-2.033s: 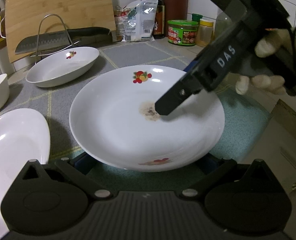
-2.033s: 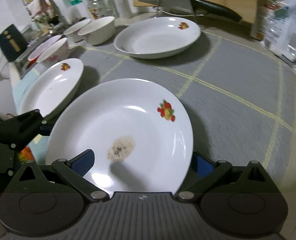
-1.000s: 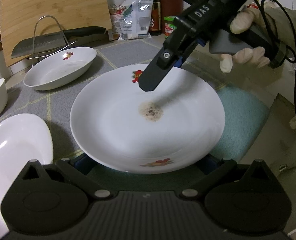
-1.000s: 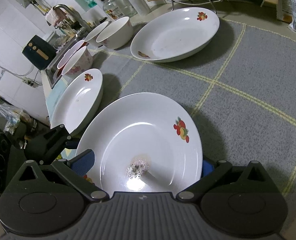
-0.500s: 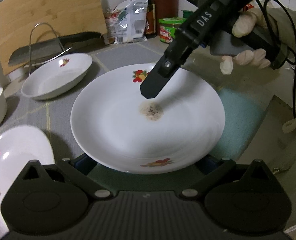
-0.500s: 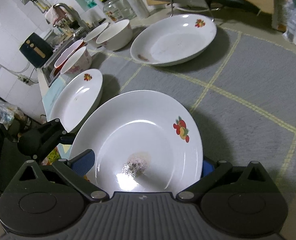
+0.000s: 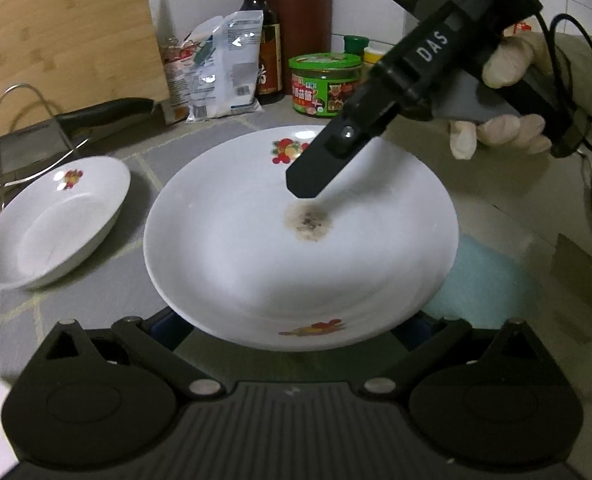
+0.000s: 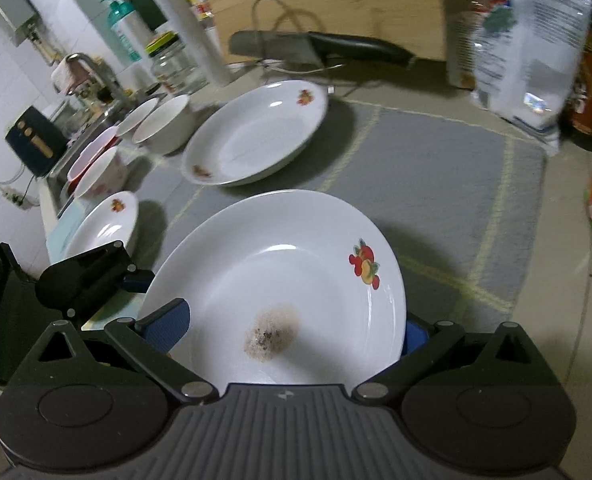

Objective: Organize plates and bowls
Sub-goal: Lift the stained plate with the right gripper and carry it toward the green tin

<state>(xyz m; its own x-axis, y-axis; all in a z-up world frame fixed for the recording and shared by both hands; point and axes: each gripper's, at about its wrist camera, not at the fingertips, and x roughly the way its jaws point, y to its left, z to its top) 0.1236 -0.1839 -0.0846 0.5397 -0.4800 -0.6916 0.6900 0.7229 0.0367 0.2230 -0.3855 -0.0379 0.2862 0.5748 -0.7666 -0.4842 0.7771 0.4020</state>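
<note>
Now plate (image 7: 256, 264) apparently lifted, counter scene shifted

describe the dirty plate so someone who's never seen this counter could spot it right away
Start at the grey grid-lined mat in front of the bamboo cutting board. Of the white fruit-print plates there, it is the big plate nearest both cameras, lifted off the mat, with the right gripper over its centre. Unlike the neighbouring plate, it has a brown speckled stain in the middle.

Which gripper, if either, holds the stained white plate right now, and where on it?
The left gripper appears to hold the white fruit-print plate with a brown stain by its near rim; the right gripper hovers over the middle, gripping nothing.
</note>
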